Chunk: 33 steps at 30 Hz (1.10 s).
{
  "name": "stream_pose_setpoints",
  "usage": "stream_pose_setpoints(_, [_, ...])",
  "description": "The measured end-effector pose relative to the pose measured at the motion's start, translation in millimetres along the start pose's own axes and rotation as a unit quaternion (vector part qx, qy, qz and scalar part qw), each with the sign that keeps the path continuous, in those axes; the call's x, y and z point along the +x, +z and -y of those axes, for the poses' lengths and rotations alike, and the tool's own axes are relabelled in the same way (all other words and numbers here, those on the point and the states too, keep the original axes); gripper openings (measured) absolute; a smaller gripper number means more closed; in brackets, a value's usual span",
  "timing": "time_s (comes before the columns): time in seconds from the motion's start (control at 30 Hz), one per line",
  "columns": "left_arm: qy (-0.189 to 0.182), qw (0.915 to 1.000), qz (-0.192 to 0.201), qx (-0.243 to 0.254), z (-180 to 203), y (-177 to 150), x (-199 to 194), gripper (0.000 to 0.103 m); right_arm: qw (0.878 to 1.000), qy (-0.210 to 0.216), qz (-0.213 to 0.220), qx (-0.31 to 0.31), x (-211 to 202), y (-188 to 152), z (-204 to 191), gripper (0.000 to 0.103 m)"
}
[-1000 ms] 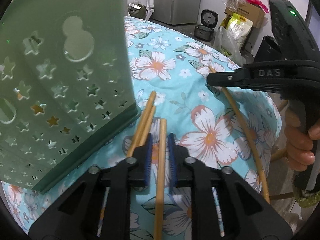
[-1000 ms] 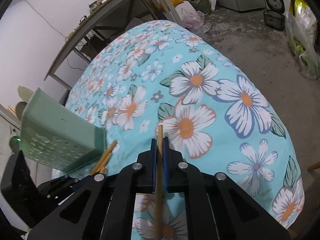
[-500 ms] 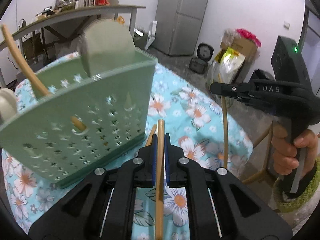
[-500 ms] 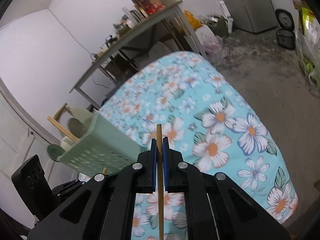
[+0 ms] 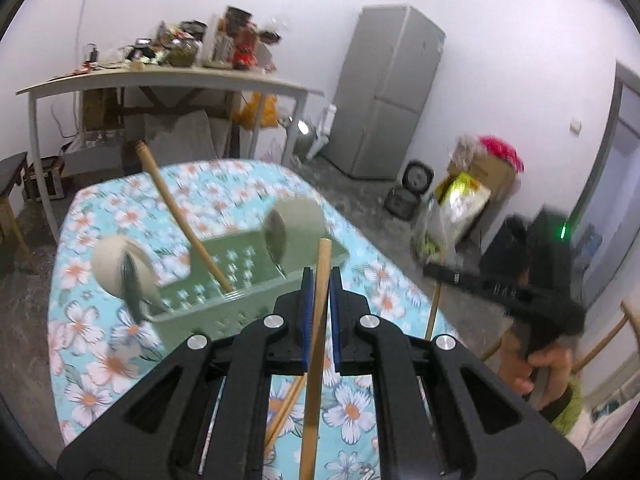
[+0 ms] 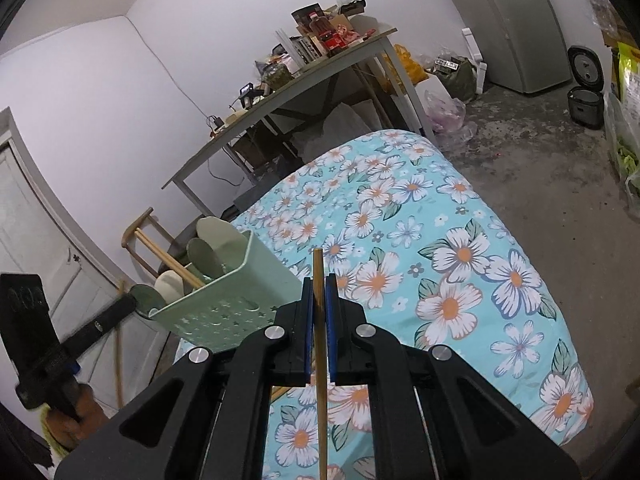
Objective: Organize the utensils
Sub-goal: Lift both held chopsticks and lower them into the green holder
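My left gripper (image 5: 319,276) is shut on a wooden chopstick (image 5: 323,256) that sticks up between its blue pads, raised above the floral tablecloth (image 5: 100,360). Just beyond it stands the green perforated holder (image 5: 240,264), with spoons and one chopstick inside. In the right wrist view, my right gripper (image 6: 319,284) is shut on a thinner chopstick (image 6: 318,264), to the right of the holder (image 6: 240,292) and slightly higher than it. The left wrist view shows the right gripper (image 5: 430,270) at the right with its chopstick (image 5: 432,312) hanging down.
One loose chopstick (image 5: 286,408) lies on the cloth under my left gripper. Behind the table are a cluttered side table (image 5: 168,80), a grey fridge (image 5: 388,92) and bags on the floor. A wooden chair (image 6: 140,232) stands behind the holder.
Both grippers have risen well above the table with their chopsticks. The left jaws drew tight on theirs and lifted it off the cloth. The holder now sits lower in both views.
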State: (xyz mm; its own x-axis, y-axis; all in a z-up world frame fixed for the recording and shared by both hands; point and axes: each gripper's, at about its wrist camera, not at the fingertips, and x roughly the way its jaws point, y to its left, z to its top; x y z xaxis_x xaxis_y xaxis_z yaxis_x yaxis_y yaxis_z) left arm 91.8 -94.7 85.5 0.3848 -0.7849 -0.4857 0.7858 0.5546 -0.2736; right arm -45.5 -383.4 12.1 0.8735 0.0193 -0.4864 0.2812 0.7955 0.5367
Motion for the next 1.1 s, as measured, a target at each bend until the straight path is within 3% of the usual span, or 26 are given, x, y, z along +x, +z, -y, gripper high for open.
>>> stream_pose_setpoints(0.2, [-0.003,0.9961,0.070,-0.055,-18,30,-29,0.007,1.000,0.005,0.004,-0.002,-6,-2,-4,0.006])
stream_pose_setpoints(0.43, [0.005,0.9828,0.146,-0.112,-44,40,-45,0.007,1.000,0.006,0.002,0.002,-6,-3,-4,0.006])
stream_pose_setpoints(0.53, [0.005,0.9804,0.143,-0.135,-55,39,-43,0.006,1.000,0.005,0.000,0.002,-5,-4,-5,0.006])
stream_pose_setpoints(0.67, [0.015,0.9830,0.144,-0.112,-50,38,-45,0.000,1.000,0.004,-0.004,0.005,-1,-2,-1,0.006])
stream_pose_setpoints(0.93, [0.018,0.9880,0.124,-0.090,-47,23,-47,0.000,1.000,0.006,-0.010,-0.001,4,-2,-6,0.006])
stream_pose_setpoints(1.0, [0.029,0.9895,0.112,-0.087,-52,11,-52,0.006,1.000,0.004,-0.013,0.001,7,-3,-5,0.006])
stream_pose_setpoints(1.07, [0.047,0.9894,0.096,-0.098,-61,-2,-56,0.022,1.000,0.004,-0.018,0.005,11,-3,-2,0.006])
stream_pose_setpoints(1.1, [0.054,0.9889,0.089,-0.106,-66,-9,-58,0.023,1.000,0.004,-0.020,0.006,13,-4,-1,0.006])
